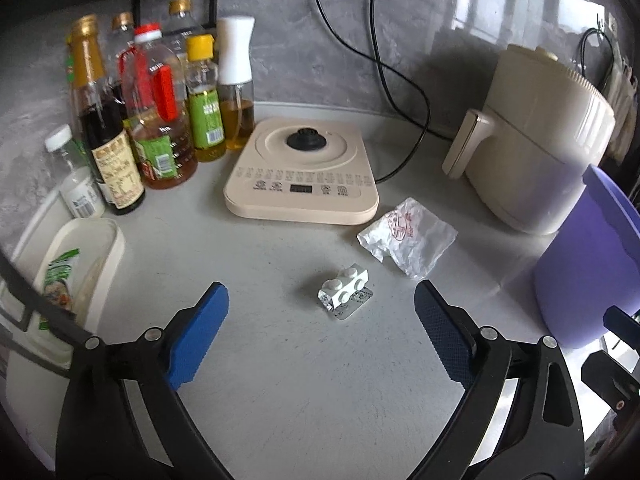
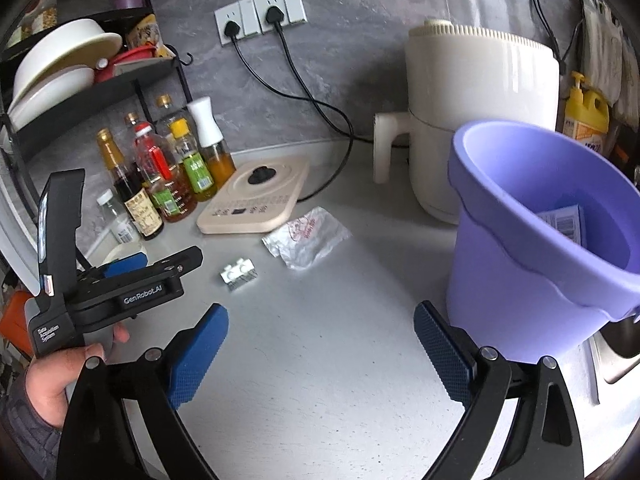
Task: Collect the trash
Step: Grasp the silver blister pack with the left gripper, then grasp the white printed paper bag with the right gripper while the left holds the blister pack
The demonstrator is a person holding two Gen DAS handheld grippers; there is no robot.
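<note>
Pale grey countertop (image 1: 280,360) against a dark grey stone-look wall; both views cover the same corner.

Trash on the counter, count 2:
- one small white blister pack with raised bubbles (image 1: 346,290), at centre frame in your left wrist view, between and just beyond your blue pads;
- one crumpled clear plastic wrapper with red print (image 1: 408,236), right of and above the pack, apart from it, just below the cooker's front right corner.

One lavender plastic bucket (image 2: 520,264) stands at the right of the right wrist view. One blue printed carton (image 2: 564,222) lies inside it.

Your left gripper (image 1: 322,336): jaws spread wide, nothing between them. It hovers above the counter with the blister pack ahead. From the right wrist view it shows at lower left, your hand (image 2: 52,380) around its handle.

Your right gripper (image 2: 322,346): jaws wide, holding nothing, with bare counter between the pads and the bucket beside the right pad.

Other items:
- one beige flat induction cooker with a black knob at its centre (image 1: 302,176);
- one cream air fryer with a side handle (image 1: 536,140);
- a cluster of sauce and oil bottles (image 1: 156,108), upper left; at least seven counted, overlap hides the rest;
- two black plugs in the white wall sockets (image 2: 260,14).
</note>
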